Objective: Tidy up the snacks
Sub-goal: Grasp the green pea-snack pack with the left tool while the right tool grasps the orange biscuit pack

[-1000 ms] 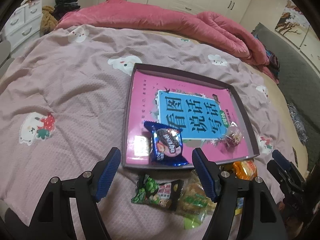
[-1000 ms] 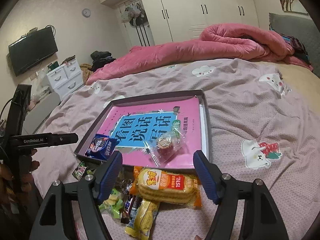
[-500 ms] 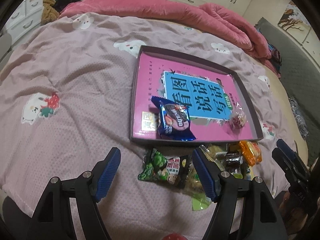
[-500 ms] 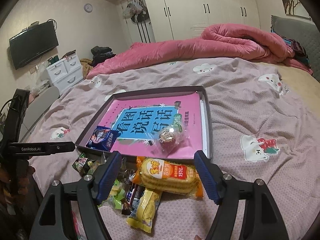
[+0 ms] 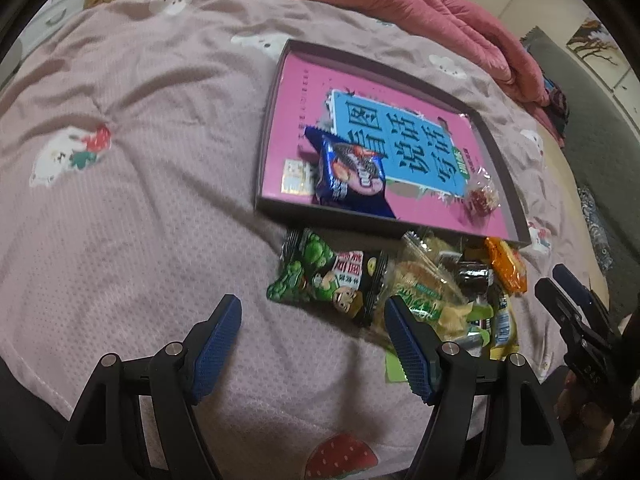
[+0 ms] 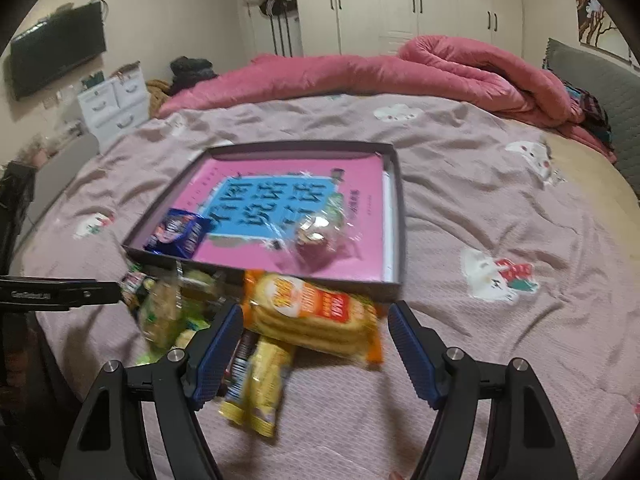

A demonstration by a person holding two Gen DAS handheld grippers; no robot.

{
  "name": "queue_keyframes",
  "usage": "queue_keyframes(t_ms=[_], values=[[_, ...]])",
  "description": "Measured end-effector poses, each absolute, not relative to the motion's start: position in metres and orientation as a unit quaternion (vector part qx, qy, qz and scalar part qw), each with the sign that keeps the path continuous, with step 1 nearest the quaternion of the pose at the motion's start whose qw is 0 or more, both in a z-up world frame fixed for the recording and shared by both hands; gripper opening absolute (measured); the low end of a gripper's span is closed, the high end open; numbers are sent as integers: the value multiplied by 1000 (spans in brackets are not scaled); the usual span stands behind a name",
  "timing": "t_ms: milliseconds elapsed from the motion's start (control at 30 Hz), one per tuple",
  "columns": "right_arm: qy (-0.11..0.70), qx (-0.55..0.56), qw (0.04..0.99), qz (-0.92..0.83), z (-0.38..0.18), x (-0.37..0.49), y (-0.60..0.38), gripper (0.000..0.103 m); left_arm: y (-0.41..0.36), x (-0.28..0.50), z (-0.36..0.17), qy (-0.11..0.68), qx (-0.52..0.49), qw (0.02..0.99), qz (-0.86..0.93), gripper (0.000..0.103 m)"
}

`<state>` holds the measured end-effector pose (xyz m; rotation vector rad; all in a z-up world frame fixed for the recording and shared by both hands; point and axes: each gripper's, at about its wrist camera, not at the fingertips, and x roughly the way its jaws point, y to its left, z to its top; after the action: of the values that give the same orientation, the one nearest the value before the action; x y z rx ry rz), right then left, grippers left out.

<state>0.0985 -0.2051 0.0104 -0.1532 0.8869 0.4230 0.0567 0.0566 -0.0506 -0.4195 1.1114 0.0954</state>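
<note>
A shallow dark box lined with a pink and blue book lies on the bed. In it sit a blue cookie packet and a clear-wrapped red sweet. In front of the box lies a heap of snacks: a green pea packet, an orange cracker pack and a yellow bar. My left gripper stands open just short of the green packet. My right gripper is open over the orange pack's near edge, nothing clamped.
The bed has a mauve sheet with cartoon prints. A rolled pink quilt lies along the far side. White drawers and a wall television stand at the left, wardrobes behind.
The left gripper has sunk and drawn back, so the green packet and snack heap now lie ahead of its fingers. The right view tipped down slightly; the orange pack sits closer between its fingers.
</note>
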Motion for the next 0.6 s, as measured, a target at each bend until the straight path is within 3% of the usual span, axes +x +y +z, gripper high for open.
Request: queue_keyframes(t_ms=[600], values=[[456,-182,853,175,-15,99,-196,74,62,60,-71,529,-297,794,35,75]])
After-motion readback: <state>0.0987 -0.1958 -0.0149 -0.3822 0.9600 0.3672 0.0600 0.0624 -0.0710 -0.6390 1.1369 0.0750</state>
